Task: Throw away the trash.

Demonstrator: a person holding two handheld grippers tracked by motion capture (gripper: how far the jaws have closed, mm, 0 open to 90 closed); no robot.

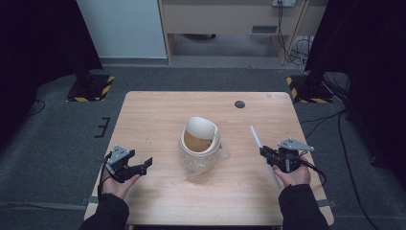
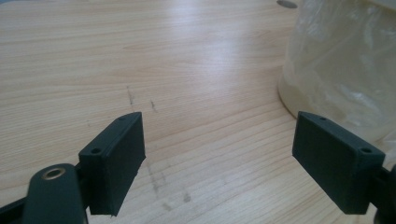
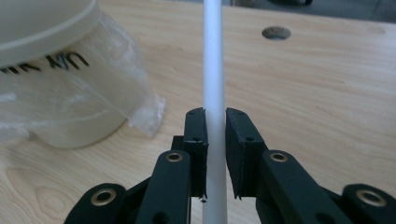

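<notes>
Here's the wooden table [image 1: 158,110], with a cream cup [image 1: 200,143] wrapped in clear plastic film [image 3: 140,109] standing near its middle, lid [image 1: 202,128] tipped up at the far side. The left gripper [image 1: 143,165] sits low over the near-left part, jaws spread wide with nothing between them; in its own view bare wood stretches far ahead and the cup's wall rises just to the right. Over on the right, the right gripper [image 3: 215,135] is clamped on a white straw [image 3: 214,70], which runs from the near-right edge toward the far middle. Open wood lies between straw and cup. A small round hole [image 1: 240,104] sits near the far edge.
</notes>
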